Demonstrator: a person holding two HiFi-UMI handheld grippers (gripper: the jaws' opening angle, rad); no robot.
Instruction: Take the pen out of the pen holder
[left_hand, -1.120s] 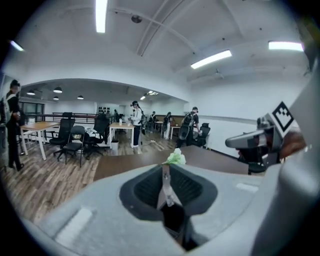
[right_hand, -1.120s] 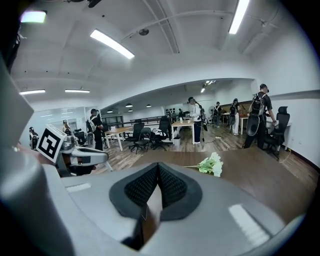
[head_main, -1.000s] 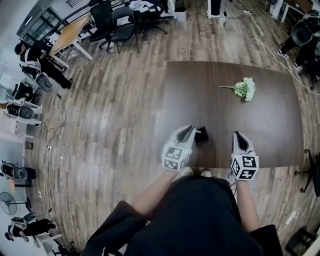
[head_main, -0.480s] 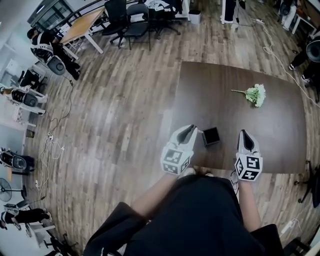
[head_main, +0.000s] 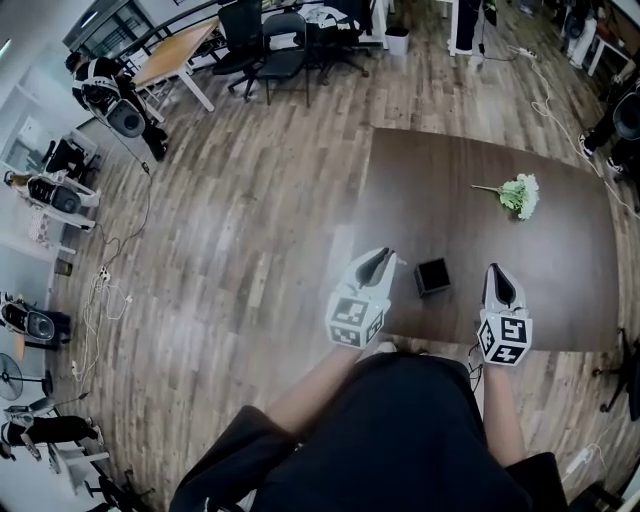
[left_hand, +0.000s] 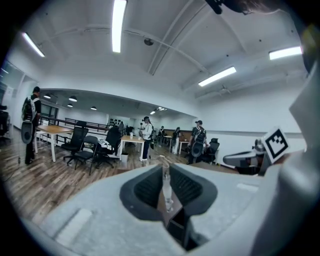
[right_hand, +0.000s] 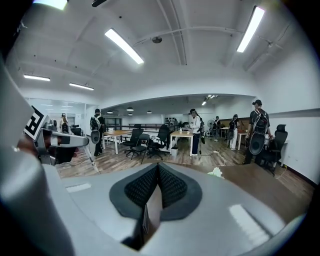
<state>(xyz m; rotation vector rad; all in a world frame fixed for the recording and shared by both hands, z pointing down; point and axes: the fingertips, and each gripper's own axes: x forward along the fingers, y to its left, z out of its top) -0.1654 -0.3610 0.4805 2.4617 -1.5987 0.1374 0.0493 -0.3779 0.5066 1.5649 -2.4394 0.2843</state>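
Note:
A small black square pen holder (head_main: 432, 276) stands on the dark brown table (head_main: 560, 270) near its front edge, between my two grippers. My left gripper (head_main: 387, 257) hovers just left of the holder, apart from it. Its jaws are shut on a thin pale pen (left_hand: 165, 186), whose end pokes out past the tips (head_main: 400, 260). My right gripper (head_main: 497, 271) is right of the holder with its pads (right_hand: 165, 182) together and nothing between them. The holder does not show in either gripper view.
A bunch of pale green flowers (head_main: 518, 195) lies on the far right of the table, also seen as flowers (right_hand: 216, 172). Wooden floor surrounds the table's left edge (head_main: 352, 230). Office chairs and desks (head_main: 270, 45) and several people stand farther off.
My left gripper has drawn away to the left of the pen holder, still with the pen in it; a gap has opened between them. The right gripper shifted slightly.

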